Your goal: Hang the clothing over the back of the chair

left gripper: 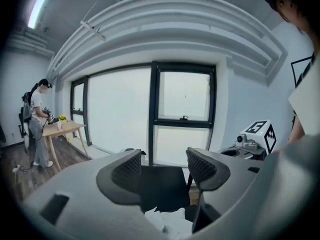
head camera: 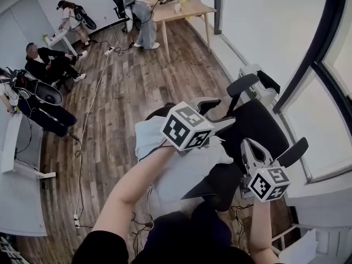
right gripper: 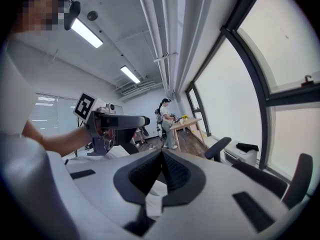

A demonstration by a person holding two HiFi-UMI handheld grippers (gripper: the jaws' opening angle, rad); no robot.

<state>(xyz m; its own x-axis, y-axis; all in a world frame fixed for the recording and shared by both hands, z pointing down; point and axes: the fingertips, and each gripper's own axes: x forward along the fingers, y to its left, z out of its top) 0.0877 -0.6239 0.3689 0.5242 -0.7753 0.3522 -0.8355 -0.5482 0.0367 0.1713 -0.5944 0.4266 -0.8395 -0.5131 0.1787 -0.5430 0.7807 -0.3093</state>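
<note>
Left fingers [left gripper: 125, 171] gape, clear above the clothing [left gripper: 167, 219].

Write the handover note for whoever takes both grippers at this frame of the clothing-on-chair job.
Left gripper: jaws apart, nothing between them, aimed over the chair.
Right gripper: jaws together; no cloth seen pinched at the tips.
White clothing: draped across the back of the black chair, one edge reaching towards the seat.
Done: the hang looks made, with neither gripper appearing to hold the cloth.
Left: check that the drape sits evenly and will not slide, then back away.
</note>
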